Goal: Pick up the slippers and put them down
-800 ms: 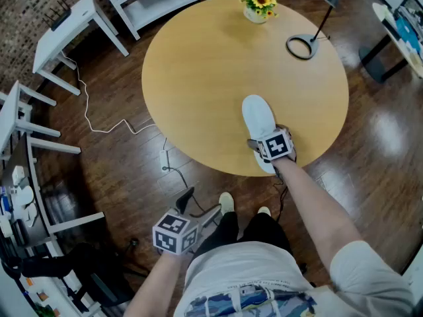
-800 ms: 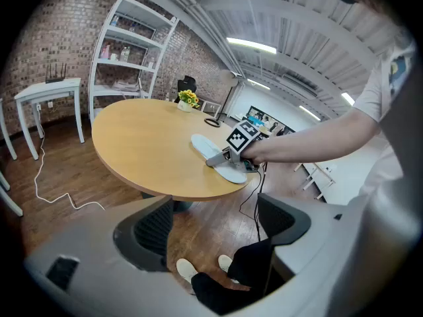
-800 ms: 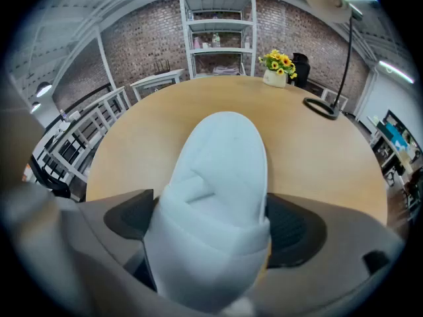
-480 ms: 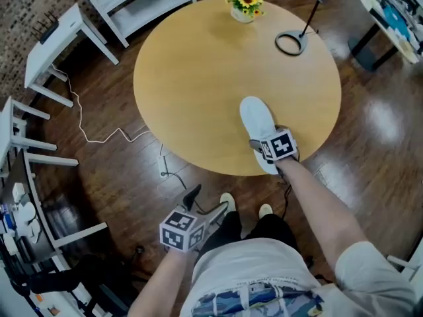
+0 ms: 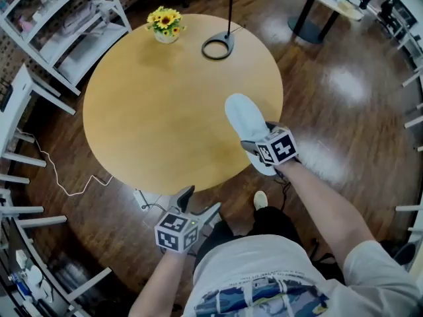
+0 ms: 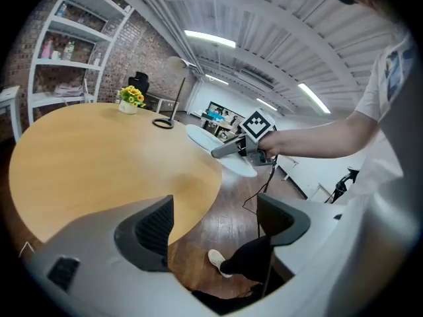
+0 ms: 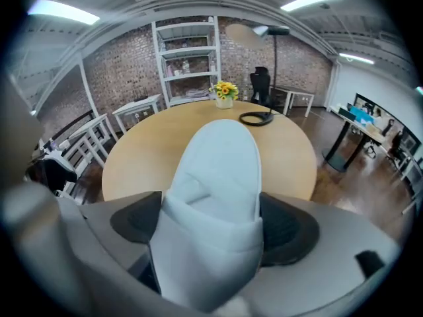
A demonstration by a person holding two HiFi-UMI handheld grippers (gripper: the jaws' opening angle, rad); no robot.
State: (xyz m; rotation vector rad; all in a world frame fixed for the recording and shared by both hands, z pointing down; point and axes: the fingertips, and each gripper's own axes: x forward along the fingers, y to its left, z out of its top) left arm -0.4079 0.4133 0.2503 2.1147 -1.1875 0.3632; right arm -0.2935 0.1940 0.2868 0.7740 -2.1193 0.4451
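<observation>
A pale white slipper (image 5: 246, 125) is clamped in my right gripper (image 5: 259, 149) by its heel end, toe pointing out over the round wooden table (image 5: 152, 111). In the right gripper view the slipper (image 7: 215, 197) fills the space between both pads, held just above the tabletop's near right edge. My left gripper (image 5: 195, 206) hangs below the table's near edge, over the floor, jaws open with nothing in them. From the left gripper view, the slipper (image 6: 221, 152) and the right gripper (image 6: 232, 149) show beyond the table (image 6: 92, 164) rim.
A pot of yellow flowers (image 5: 165, 24) and a lamp's ring base (image 5: 217, 45) stand at the table's far side. White shelving (image 5: 59, 25) and white furniture legs (image 5: 20, 157) lie to the left. A cable (image 5: 73, 183) runs over the dark floor. The person's foot (image 5: 260, 200) is below the table edge.
The view has swung so the table sits further left. The right gripper with the slipper stays at the table's near right edge; the left gripper has risen slightly toward the table.
</observation>
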